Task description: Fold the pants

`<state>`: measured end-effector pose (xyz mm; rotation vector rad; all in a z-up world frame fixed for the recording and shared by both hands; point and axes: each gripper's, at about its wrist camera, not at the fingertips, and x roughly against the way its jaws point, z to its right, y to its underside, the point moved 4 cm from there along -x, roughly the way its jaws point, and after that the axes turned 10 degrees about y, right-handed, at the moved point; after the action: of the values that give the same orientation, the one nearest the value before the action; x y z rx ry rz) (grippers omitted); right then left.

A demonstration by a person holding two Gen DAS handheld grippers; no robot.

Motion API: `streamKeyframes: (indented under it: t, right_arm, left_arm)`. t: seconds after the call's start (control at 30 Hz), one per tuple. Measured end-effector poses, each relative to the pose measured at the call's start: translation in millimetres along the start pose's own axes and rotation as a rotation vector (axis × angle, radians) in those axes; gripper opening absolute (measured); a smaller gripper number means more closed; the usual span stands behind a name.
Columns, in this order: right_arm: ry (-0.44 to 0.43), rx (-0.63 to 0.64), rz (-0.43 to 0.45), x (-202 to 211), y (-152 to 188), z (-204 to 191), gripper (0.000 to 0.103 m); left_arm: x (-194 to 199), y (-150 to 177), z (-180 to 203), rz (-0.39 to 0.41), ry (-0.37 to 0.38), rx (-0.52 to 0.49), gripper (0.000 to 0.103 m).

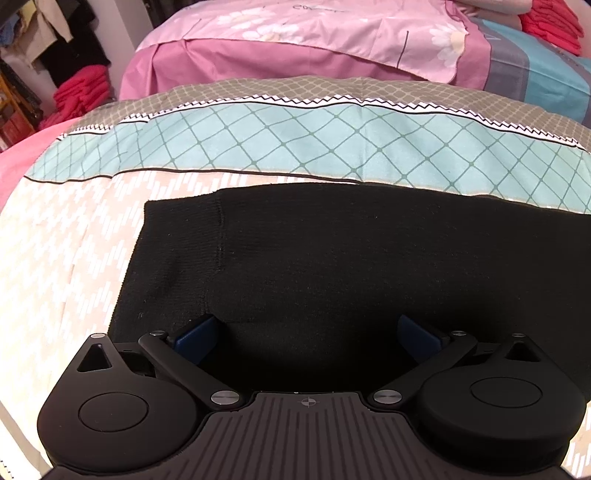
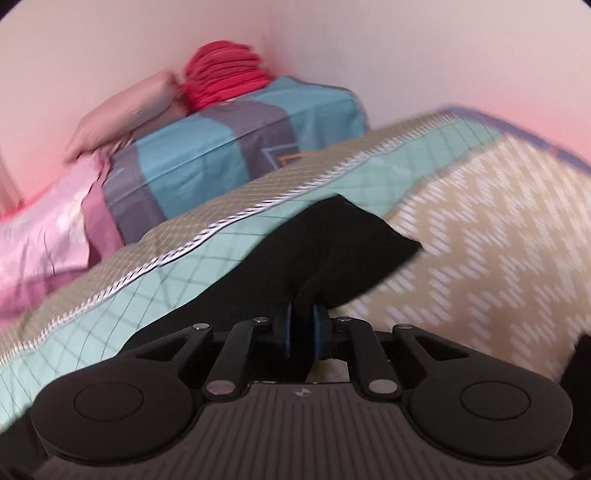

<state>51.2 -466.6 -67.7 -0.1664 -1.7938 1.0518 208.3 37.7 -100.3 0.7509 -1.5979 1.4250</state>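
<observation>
Black knit pants (image 1: 332,266) lie flat on the bed's patterned quilt (image 1: 74,240), long axis running crosswise ahead of the left tool (image 1: 306,332), ribbed cuff at its left. The left tool's blue pads are spread over the cloth. The right tool (image 2: 306,325) is pressed together, pinching a raised, peaked fold of the pants (image 2: 332,236).

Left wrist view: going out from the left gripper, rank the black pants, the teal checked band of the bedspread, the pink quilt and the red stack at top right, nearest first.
1. Black pants, flat right under the open left gripper.
2. Teal checked band, just beyond the pants.
3. Pink quilt, behind the band, across the top.
4. Red stack, far top right corner.
</observation>
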Motion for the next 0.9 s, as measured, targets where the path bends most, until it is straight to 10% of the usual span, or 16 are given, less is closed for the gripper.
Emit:
streamKeyframes:
  t: [0.13,0.23,0.5,0.63,0.8,0.9]
  right_arm:
    - [0.015,-0.084,-0.031,7,-4,13,0.026]
    - [0.112,0.051,0.137,42,-8,-2,0.031]
    - [-0.212,0.595,0.003,43,63,-89,0.062]
    - [-0.039,0.328,0.010,31,31,-51,0.059]
    - [-0.018,0.624,0.032,40,48,-58,0.066]
    - [0.085,0.447,-0.034,45,29,-24,0.059]
  left_arm:
    - [0,-3,0,-0.011,0.003,0.004,0.103]
    - [0,-3,-1,-0.008,0.005,0.007,0.103]
    - [-1,-2,-2,-0.006,0.007,-0.007,0.103]
    - [-1,-3,-1,-0.006,0.011,-0.019,0.103]
    - [-1,-4,-1,-0.020,0.008,-0.009,0.103]
    - [8,-9,-5,-0.074,-0.015,0.032,0.103]
